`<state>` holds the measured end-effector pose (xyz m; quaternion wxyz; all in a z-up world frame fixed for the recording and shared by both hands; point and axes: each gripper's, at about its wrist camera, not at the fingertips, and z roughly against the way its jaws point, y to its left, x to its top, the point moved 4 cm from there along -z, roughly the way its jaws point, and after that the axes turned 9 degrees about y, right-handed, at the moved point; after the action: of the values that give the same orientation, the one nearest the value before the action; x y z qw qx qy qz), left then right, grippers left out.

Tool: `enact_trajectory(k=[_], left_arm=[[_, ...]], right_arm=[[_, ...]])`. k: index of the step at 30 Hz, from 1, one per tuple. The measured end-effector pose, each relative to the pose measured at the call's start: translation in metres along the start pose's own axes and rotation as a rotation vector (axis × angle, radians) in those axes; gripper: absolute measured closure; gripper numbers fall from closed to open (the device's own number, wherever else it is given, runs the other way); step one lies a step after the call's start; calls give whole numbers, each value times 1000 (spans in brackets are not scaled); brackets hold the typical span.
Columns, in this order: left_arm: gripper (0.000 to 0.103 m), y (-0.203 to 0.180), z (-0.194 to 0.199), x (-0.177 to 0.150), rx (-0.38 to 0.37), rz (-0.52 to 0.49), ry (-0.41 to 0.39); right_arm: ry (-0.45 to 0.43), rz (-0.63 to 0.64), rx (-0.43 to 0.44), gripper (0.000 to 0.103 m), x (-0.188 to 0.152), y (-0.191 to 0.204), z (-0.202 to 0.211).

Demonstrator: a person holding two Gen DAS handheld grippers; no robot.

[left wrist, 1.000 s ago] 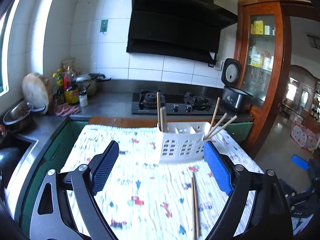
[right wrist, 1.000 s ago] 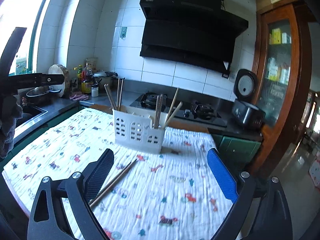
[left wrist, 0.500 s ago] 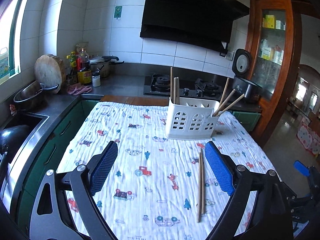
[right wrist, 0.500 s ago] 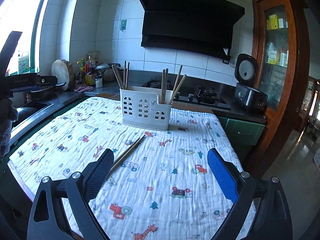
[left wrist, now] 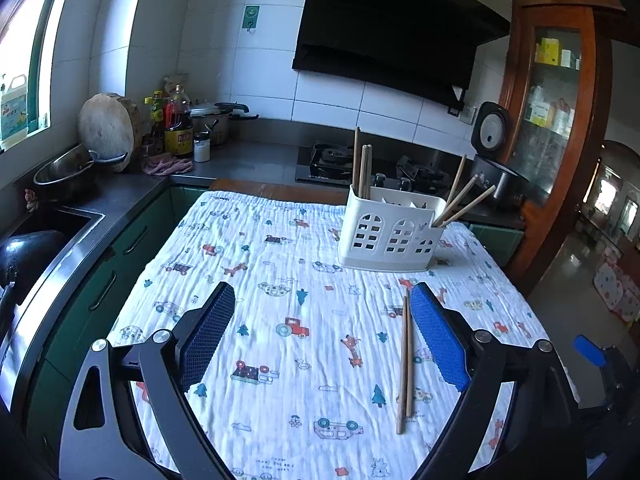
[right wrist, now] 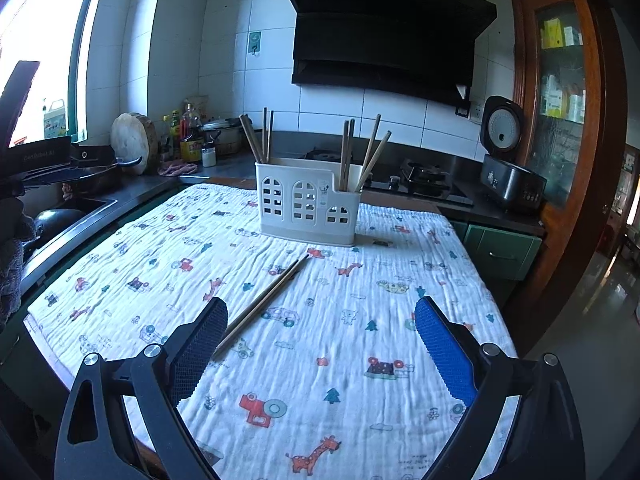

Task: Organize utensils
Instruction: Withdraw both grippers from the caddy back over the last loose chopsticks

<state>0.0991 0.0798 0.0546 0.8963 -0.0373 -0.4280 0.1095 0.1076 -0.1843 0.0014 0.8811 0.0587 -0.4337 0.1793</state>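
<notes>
Both the left gripper (left wrist: 322,336) and right gripper (right wrist: 320,344) hang wide open and empty. The loose chopsticks (left wrist: 405,364) lie low right of centre, below the holder (left wrist: 390,236). A good pick straddles both sticks mid-length before closing.

You are in a home kitchen: ahead of your gripper sit a gas stove (left wrist: 332,160), range hood (right wrist: 384,36), and rice cooker (right wrist: 508,160).

No legible text; range hood (right wrist: 384,36) logo too small.
</notes>
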Motion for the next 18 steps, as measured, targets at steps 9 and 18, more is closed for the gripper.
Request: enact_trajectory(k=[9,18], left_arm=[[15,11,-4,-4,-1,28,8],[14,19,-10,-7,-3,47,19]], right_arm=[[44,28,28,12,-8,17,-14],[75,58,52,12,-15,35,-24]])
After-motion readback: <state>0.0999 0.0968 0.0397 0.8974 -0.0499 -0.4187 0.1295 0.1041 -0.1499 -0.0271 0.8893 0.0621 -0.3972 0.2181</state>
